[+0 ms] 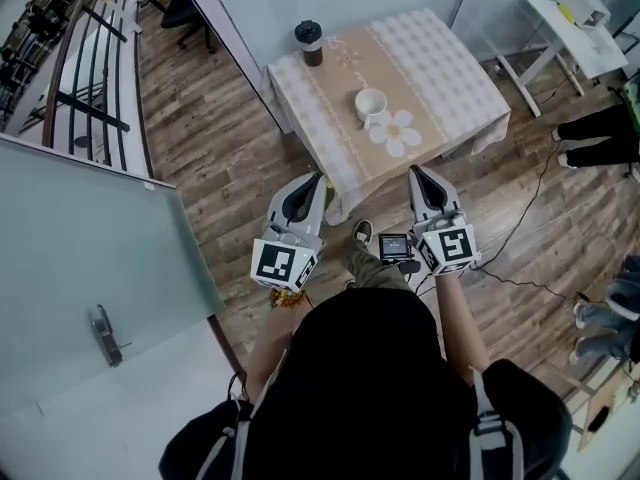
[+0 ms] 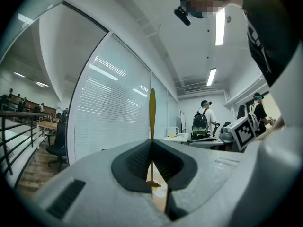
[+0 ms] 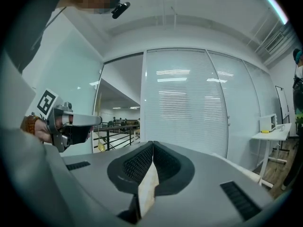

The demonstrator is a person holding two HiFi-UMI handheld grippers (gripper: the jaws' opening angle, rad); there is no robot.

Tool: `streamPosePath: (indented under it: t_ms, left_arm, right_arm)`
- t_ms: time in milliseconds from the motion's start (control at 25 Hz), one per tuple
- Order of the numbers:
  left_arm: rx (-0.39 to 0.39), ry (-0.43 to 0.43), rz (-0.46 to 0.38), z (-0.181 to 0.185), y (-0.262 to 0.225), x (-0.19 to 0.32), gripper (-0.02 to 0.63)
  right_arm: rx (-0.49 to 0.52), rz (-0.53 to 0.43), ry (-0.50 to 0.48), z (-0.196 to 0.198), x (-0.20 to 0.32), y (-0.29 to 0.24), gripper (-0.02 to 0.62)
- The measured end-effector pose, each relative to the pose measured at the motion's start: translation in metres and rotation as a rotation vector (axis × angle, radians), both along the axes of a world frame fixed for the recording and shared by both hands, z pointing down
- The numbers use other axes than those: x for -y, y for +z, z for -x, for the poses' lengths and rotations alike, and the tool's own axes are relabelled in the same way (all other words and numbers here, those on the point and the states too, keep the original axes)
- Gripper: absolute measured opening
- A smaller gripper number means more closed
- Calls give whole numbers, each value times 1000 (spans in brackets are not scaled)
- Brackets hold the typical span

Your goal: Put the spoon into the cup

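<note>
Wood floor, cloth-covered surface (image 1: 445,63) with white cup (image 1: 371,105) on it. Left gripper (image 1: 317,180) fingers clamped on the gold spoon (image 2: 152,111), well apart from the cup. Right gripper (image 1: 414,172) fingers closed, empty.

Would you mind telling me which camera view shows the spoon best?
The left gripper view: the gold spoon sticks out edge-on from the left gripper's shut jaws. The right gripper view catches only its small bowl hanging under that gripper; the head view shows just a gold glint beneath it.

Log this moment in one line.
left gripper: shut on spoon | right gripper: shut, empty | cup: on table, apart from both | stage: spoon not in cup
</note>
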State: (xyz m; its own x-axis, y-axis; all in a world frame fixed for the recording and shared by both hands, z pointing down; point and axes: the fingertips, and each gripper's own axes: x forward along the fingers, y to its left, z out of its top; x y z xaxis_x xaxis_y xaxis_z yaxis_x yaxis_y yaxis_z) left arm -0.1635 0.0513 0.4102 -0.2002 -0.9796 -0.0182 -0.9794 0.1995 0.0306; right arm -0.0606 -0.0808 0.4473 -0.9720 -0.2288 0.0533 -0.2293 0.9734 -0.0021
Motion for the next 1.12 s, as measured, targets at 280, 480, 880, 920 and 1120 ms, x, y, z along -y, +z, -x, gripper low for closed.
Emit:
streamPosePath:
  t_ms: [280,480,880,920,1120]
  left_arm:
    - [6,123,58,55,4,85,12]
    - [5,181,78,81,11,135,12]
    - [-54,398,37,134,33,219,12]
    - [-62,423,34,139,35,224,12]
    - [-79,567,41,150,49,249,12]
  right_arm:
    - [15,59,111,43,76,13,8]
    - [-20,73,172,54,112,10,8]
    - [-2,-7,331,94,156,-12,8]
    - [6,-2,357,99,158,-15,8]
    - [43,28,543,99,169,-18,8]
